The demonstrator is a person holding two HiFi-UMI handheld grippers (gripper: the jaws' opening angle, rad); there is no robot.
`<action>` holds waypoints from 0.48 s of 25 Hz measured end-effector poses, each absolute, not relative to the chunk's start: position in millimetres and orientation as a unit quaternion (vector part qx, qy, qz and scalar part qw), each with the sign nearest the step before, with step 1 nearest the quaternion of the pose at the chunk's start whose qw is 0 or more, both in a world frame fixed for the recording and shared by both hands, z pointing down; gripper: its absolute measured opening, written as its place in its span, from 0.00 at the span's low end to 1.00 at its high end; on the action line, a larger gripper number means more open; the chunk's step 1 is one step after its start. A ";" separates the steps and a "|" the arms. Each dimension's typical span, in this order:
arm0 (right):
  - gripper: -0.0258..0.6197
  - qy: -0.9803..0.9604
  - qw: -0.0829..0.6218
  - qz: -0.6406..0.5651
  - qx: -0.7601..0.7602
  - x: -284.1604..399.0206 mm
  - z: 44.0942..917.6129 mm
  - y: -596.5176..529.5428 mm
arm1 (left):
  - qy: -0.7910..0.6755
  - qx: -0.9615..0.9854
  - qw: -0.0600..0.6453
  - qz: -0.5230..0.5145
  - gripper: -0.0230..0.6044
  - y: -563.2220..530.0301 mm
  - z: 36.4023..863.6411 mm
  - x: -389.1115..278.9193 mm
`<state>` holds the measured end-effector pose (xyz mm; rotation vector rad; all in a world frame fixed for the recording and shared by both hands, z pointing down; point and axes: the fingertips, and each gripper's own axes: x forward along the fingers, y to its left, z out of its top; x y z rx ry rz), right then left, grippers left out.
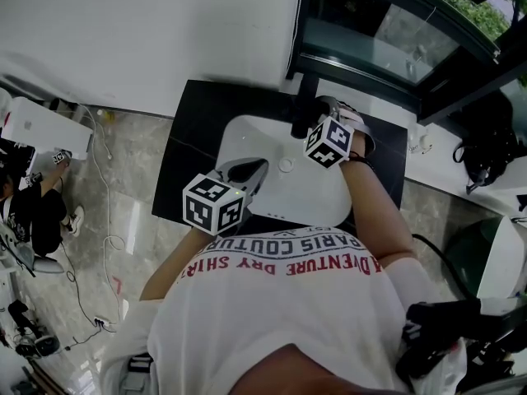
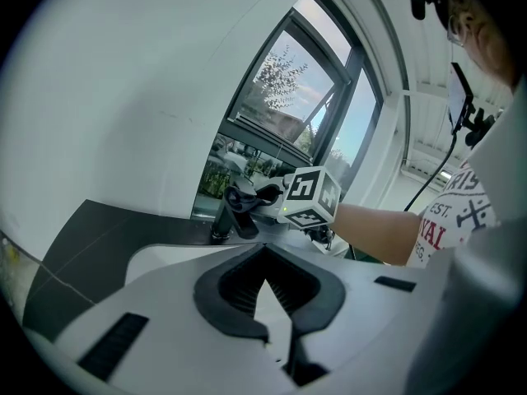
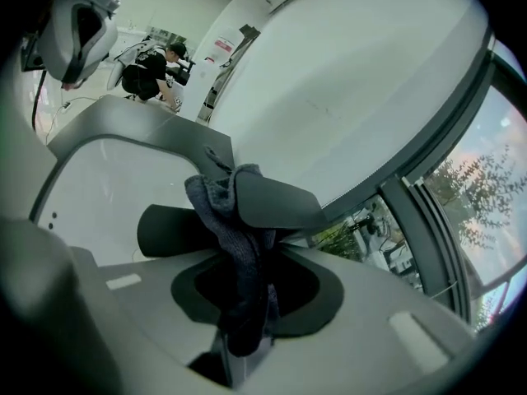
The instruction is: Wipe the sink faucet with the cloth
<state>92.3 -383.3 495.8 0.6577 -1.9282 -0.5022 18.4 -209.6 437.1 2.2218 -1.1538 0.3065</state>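
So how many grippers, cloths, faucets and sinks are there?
Grippers: 2, the left gripper and the right gripper
cloth: 1
faucet: 1
sink: 1
Total: 5

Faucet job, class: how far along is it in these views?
Done: the right gripper is shut on the dark grey knitted cloth. In hand: the cloth lies against the handle of the black faucet. Left: how much remains unwiped cannot be told. The left gripper hangs shut, empty.
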 end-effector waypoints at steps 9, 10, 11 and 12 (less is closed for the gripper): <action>0.17 -0.807 0.484 -0.178 0.288 101.0 495.6 -386.8 | -0.428 0.842 0.306 0.119 0.04 -215.7 438.1 24.7; 0.17 -0.807 0.484 -0.172 0.293 105.4 496.8 -387.6 | -0.427 0.843 0.306 0.120 0.04 -216.0 438.7 25.8; 0.16 -0.806 0.485 -0.166 0.298 110.3 498.2 -388.4 | -0.425 0.843 0.306 0.121 0.04 -215.9 439.4 26.6; 0.16 -0.804 0.486 -0.160 0.302 115.0 499.5 -389.2 | -0.424 0.844 0.306 0.122 0.04 -215.6 440.0 27.1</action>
